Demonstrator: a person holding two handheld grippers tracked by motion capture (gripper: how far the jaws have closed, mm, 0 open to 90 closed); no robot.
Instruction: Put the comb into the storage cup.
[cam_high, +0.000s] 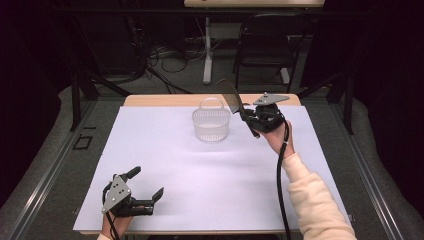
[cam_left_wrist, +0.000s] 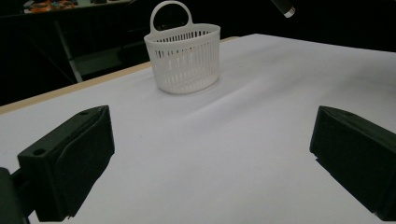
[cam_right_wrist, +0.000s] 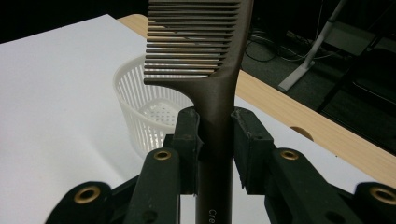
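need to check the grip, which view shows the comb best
The right gripper view: the comb stands close up, its teeth clear, its handle clamped in the right gripper. The high view shows it small beside the basket; the left gripper view catches its handle tip.

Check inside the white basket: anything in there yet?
Nothing visible inside the basket: the right gripper view shows a bare perforated floor. The near part of the floor is hidden behind the right tongs and the comb they clamp, held above the table beside the basket.

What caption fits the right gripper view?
Right gripper clamps a brown comb above the white basket.
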